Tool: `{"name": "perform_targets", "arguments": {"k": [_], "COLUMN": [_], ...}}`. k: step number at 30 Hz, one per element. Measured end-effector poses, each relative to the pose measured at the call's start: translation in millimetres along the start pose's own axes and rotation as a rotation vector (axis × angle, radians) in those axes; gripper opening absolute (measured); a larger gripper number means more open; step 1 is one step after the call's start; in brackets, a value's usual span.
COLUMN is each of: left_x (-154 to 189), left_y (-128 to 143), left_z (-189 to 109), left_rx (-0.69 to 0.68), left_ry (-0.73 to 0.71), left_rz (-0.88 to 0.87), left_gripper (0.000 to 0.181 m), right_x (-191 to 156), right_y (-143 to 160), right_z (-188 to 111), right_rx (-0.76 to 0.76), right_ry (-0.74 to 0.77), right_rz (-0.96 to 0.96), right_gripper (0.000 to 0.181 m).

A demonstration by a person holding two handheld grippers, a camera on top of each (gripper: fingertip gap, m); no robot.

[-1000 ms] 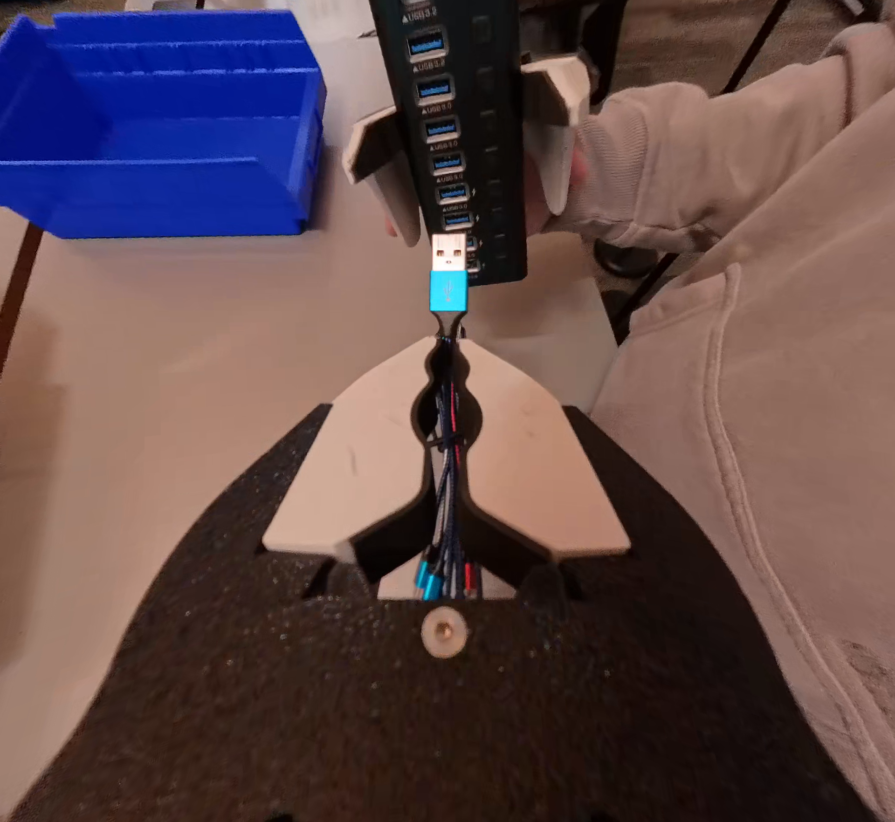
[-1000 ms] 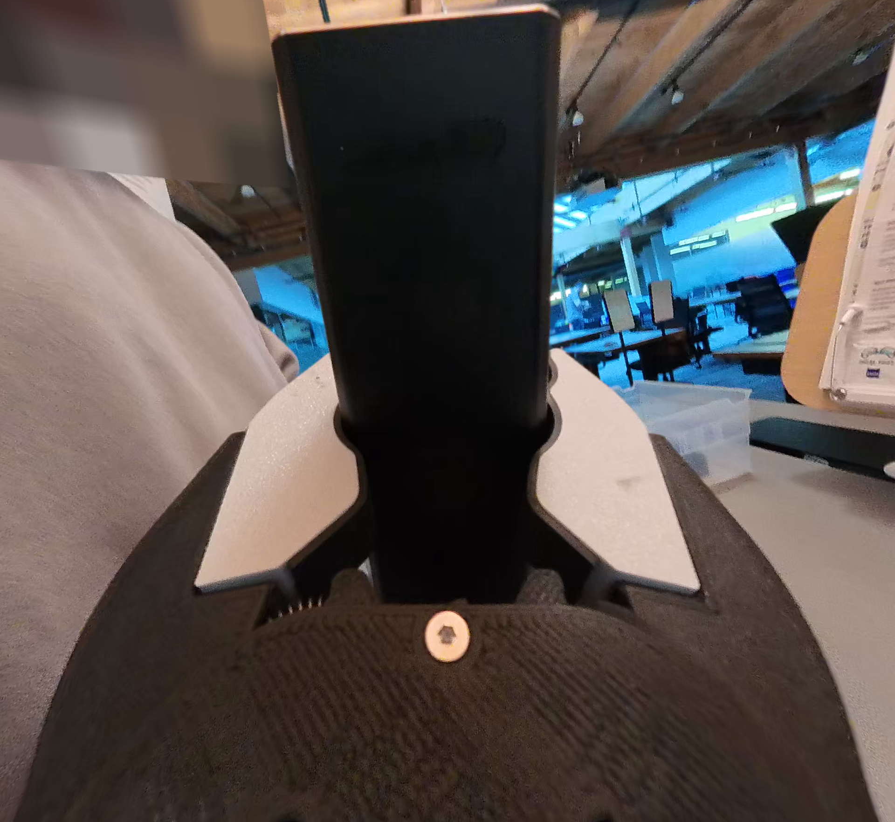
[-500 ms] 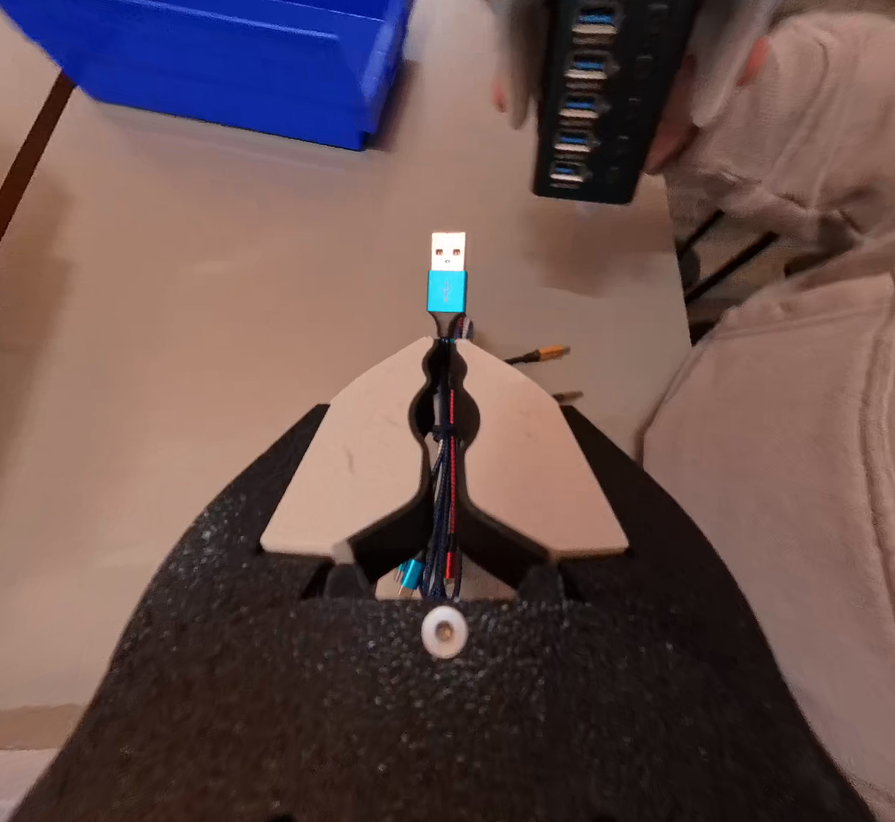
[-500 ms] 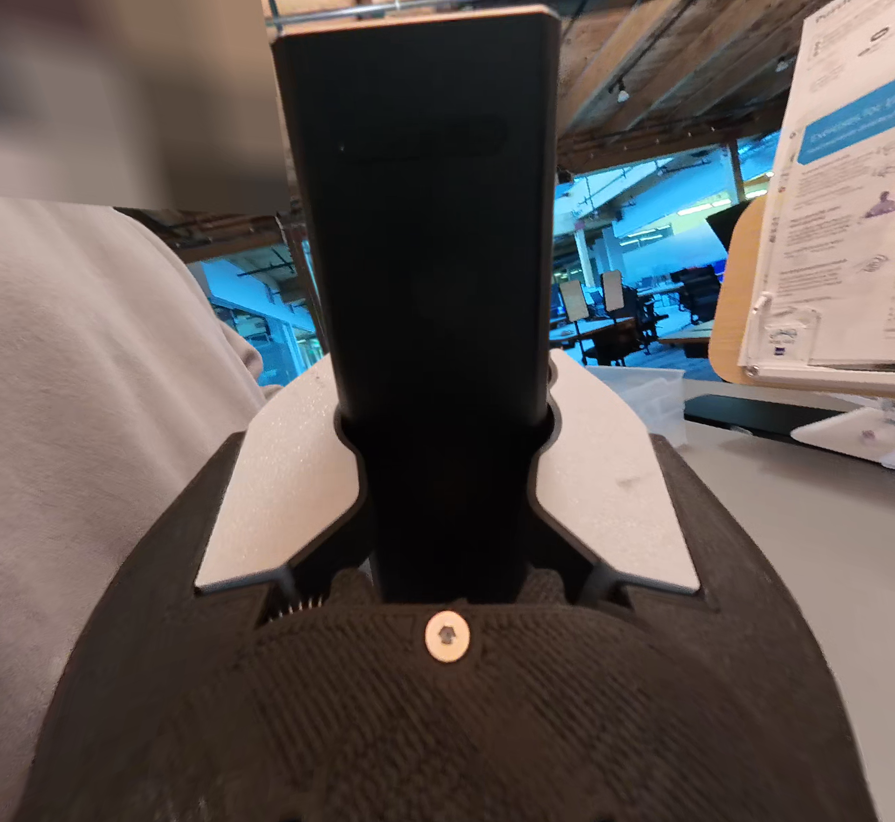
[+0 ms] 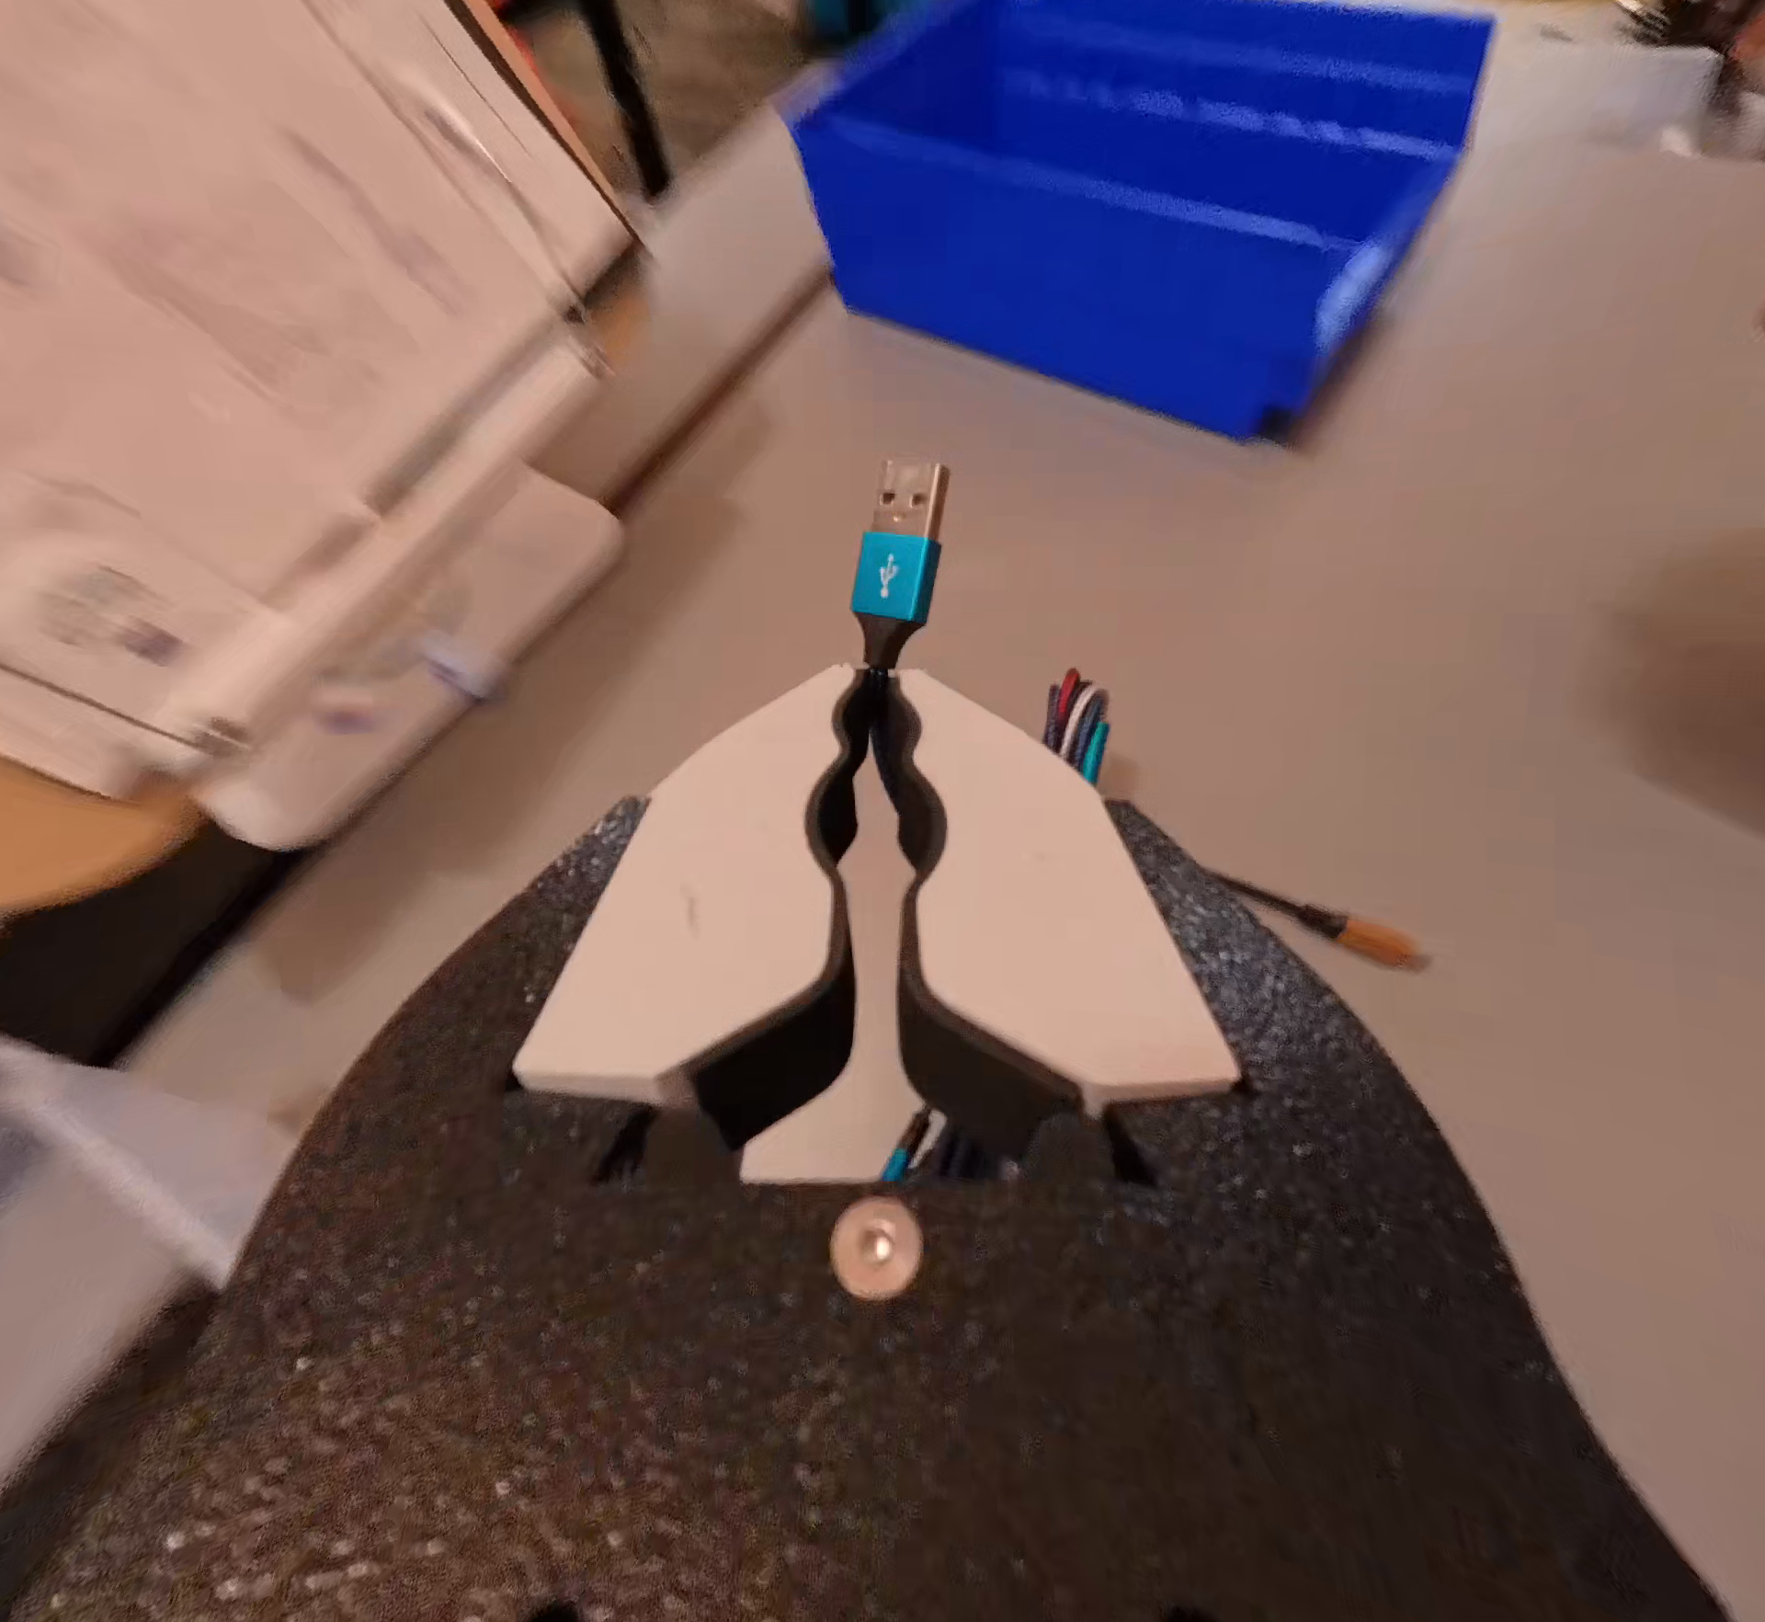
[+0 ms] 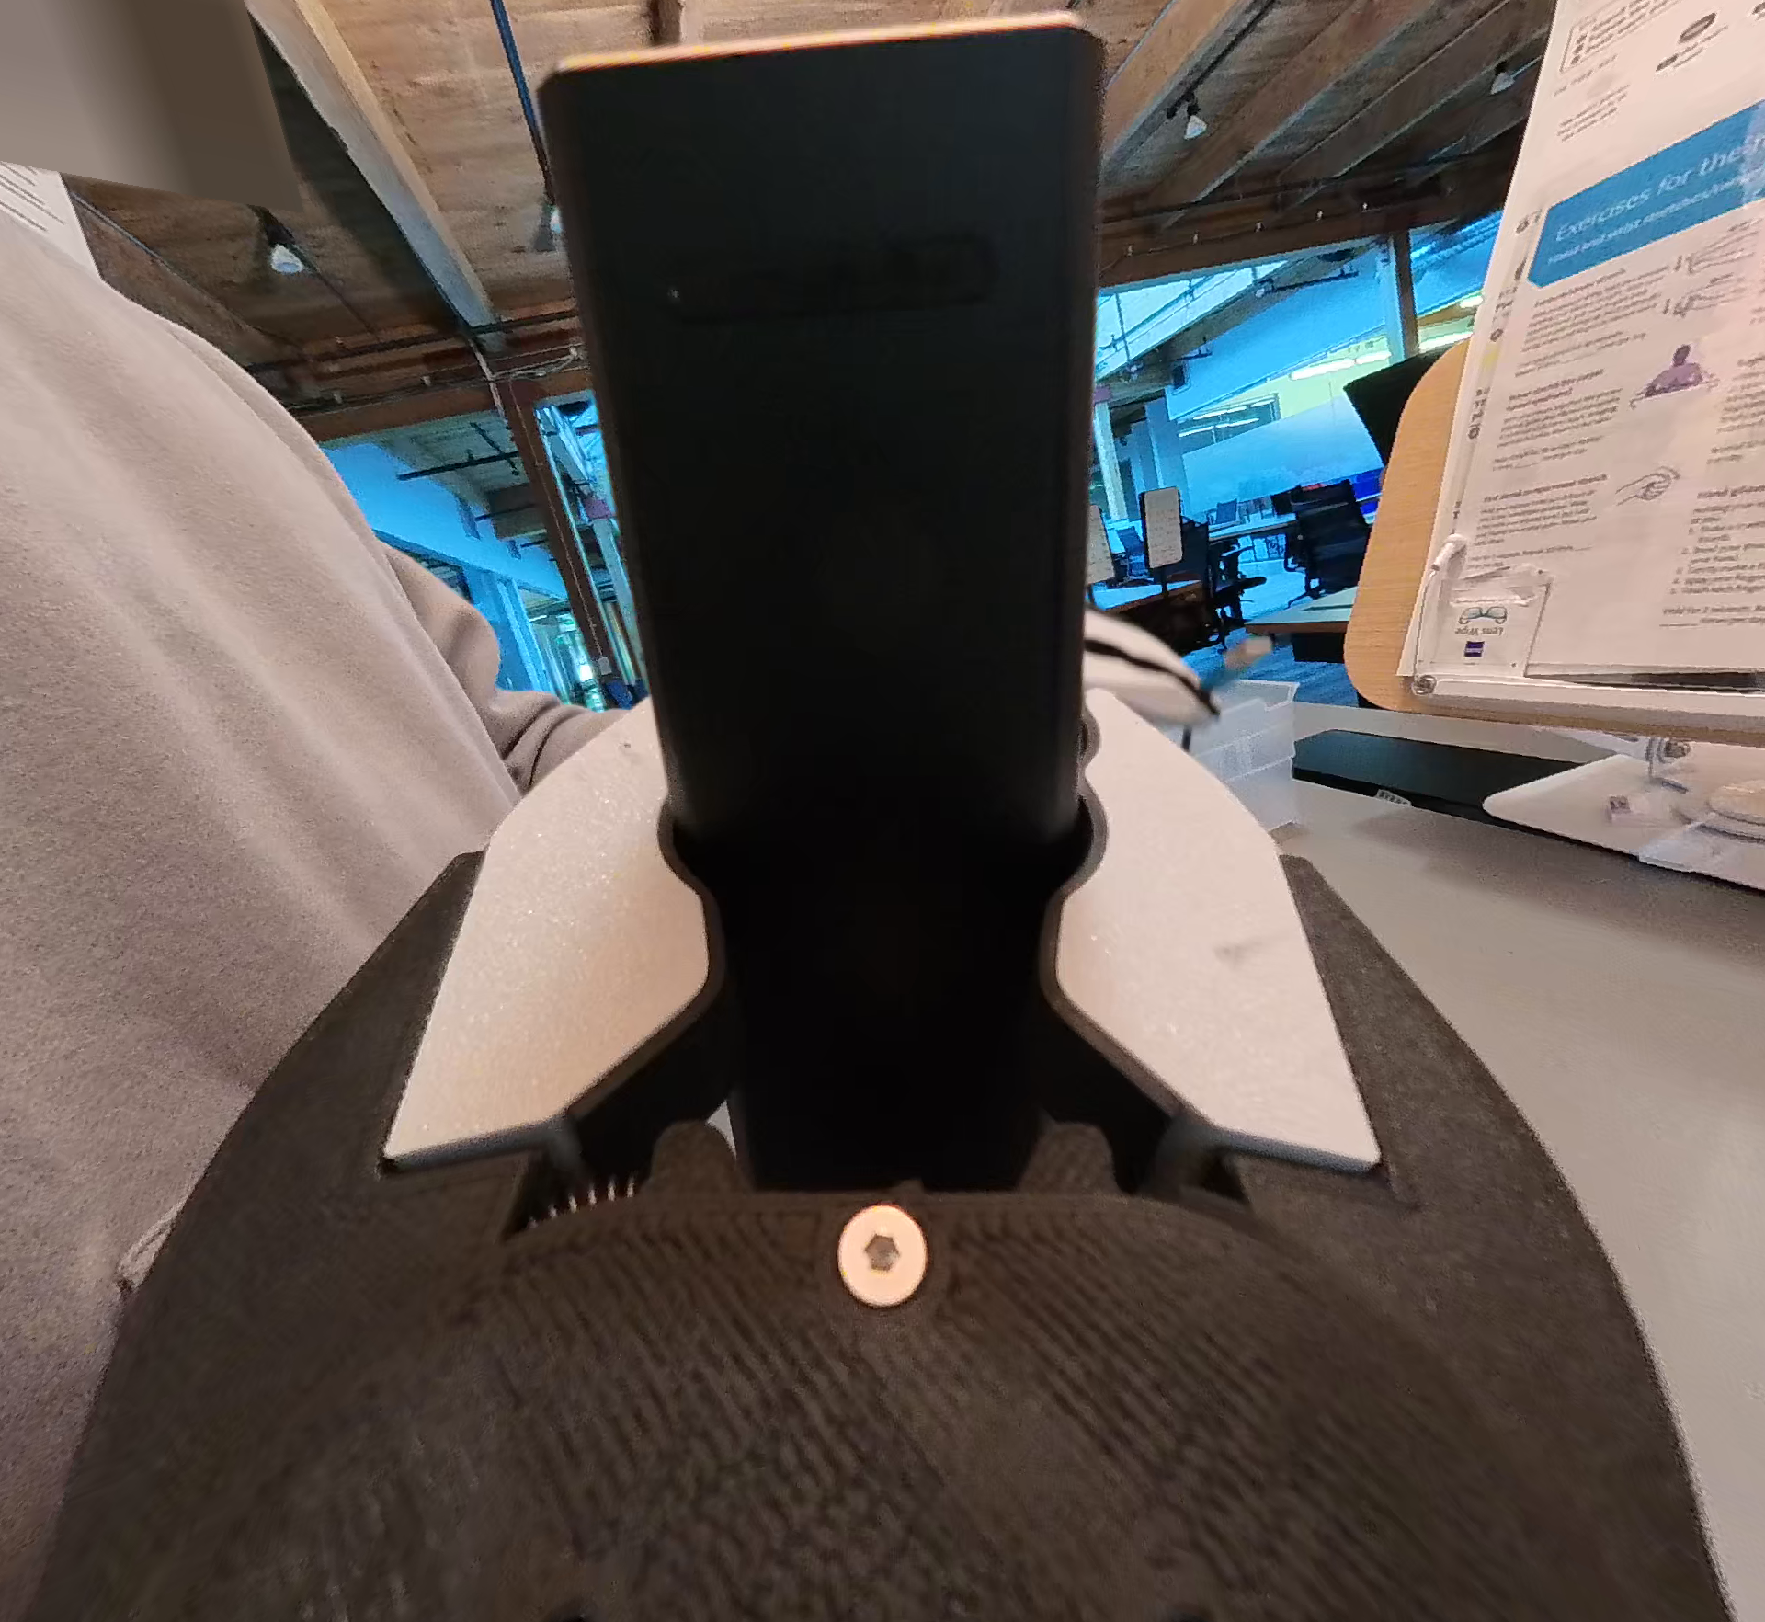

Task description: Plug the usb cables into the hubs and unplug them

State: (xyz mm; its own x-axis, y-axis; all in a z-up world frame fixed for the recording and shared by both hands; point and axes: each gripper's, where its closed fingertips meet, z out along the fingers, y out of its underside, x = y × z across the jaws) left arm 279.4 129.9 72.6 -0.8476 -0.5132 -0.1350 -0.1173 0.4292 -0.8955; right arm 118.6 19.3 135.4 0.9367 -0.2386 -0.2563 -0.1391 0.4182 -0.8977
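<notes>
While pinched, plug (image 5: pixel 903 549) beyond tool (image 5: pixel 874 670).

My left tool (image 5: pixel 877 670) grips the cable below the USB plug (image 5: pixel 901 546), which projects forward over the tabletop (image 5: pixel 1242 621). The bin (image 5: pixel 1127 239) sits on the tabletop beyond the plug, to the right. A loose connector (image 5: pixel 1371 943) lies right of the tool. My right tool (image 6: pixel 874 798) holds the hub (image 6: pixel 840 449) upright; a document stand (image 6: pixel 1624 430) sits to its right.

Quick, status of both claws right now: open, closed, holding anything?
Left claw: closed on the USB cable, plug sticking out past the tips.
Right claw: closed on the black hub, held upright.
</notes>
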Motion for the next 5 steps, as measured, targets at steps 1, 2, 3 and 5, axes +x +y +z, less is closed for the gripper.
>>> {"name": "perform_targets", "arguments": {"k": [1,2,3,5], "left_x": [-9.7,-16.3,-18.5,-13.9], "left_y": [-15.7,-29.6,-40.0,-45.4], "left_z": [-5.6,-11.0,-15.5,-19.9], "left_rx": [0.057,0.109,0.151,0.177], "left_ry": [-0.059,-0.107,-0.135,-0.168], "left_rz": [0.046,0.089,0.132,0.213], "left_gripper": [0.002,0.002,0.002,0.002], "right_x": [0.4,0.7,1.3,1.0], "right_y": [-1.0,-1.9,-2.8,-4.7], "right_z": [-0.9,-1.8,-2.4,-3.0], "right_rx": [0.001,0.000,0.000,0.004], "right_ry": [0.002,0.003,0.007,0.003], "right_rz": [-0.003,-0.005,-0.008,-0.012], "right_gripper": [0.073,0.073,0.073,0.073]}}
